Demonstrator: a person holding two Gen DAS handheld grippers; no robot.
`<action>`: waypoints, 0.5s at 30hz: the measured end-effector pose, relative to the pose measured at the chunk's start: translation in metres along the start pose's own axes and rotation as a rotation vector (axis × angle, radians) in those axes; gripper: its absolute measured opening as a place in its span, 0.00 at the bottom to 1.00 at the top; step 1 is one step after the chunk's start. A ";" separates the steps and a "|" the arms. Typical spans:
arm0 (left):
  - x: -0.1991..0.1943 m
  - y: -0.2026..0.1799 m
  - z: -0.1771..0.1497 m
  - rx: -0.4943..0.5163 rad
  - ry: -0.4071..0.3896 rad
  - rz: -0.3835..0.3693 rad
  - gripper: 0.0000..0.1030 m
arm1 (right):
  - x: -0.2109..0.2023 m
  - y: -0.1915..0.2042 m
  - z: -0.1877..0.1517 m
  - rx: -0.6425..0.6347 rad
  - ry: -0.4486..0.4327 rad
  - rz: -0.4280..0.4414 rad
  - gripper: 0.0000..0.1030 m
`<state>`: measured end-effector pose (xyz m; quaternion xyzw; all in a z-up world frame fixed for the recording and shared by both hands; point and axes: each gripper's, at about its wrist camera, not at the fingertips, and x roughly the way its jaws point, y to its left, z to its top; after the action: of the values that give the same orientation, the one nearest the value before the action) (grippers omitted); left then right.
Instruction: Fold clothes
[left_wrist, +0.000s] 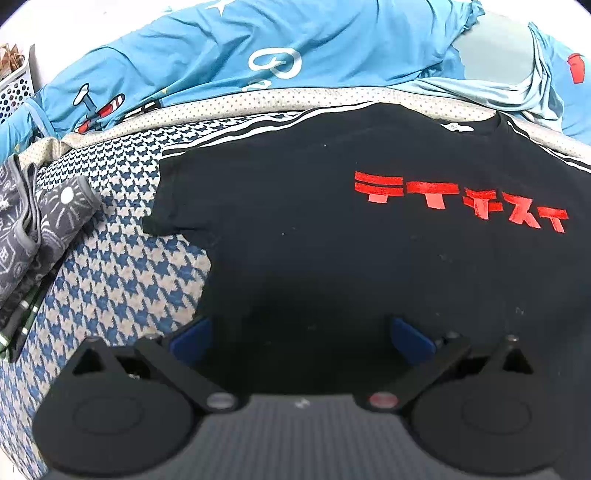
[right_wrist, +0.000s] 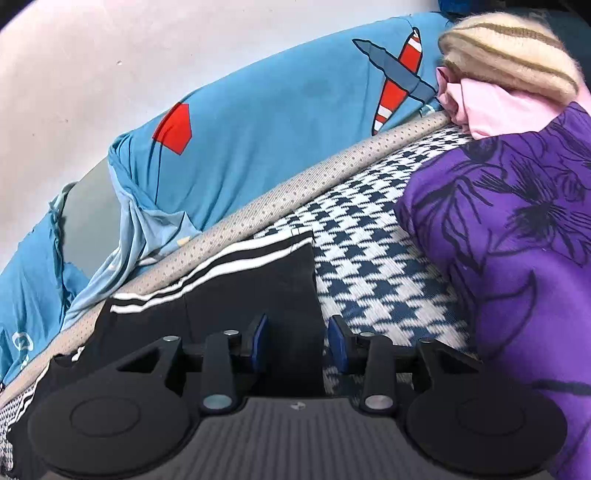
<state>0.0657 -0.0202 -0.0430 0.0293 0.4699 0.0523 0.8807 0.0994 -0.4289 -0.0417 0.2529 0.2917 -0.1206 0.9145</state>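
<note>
From the left wrist, the black T-shirt (left_wrist: 314, 221) lies flat on the checked blanket (left_wrist: 110, 266) – red letters (left_wrist: 461, 201) on its chest. The left gripper (left_wrist: 301, 338) hangs over it with its blue fingers (left_wrist: 192, 338) far apart, holding nothing.

From the right wrist, the right gripper (right_wrist: 297, 341) sits over the shirt's sleeve (right_wrist: 255, 280) – fingers a little apart, not pinching. A purple cloth (right_wrist: 517, 240) lies beside it
</note>
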 end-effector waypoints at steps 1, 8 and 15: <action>0.000 0.000 0.000 0.000 0.001 0.000 1.00 | 0.002 0.000 0.001 0.002 -0.005 0.003 0.34; 0.003 -0.001 0.002 0.000 0.005 0.002 1.00 | 0.013 -0.001 0.004 0.003 -0.025 0.011 0.26; 0.005 -0.004 0.002 0.004 0.009 0.005 1.00 | 0.018 0.002 0.006 -0.008 -0.023 0.029 0.16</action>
<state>0.0702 -0.0233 -0.0464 0.0320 0.4738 0.0535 0.8784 0.1173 -0.4317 -0.0474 0.2521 0.2778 -0.1094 0.9205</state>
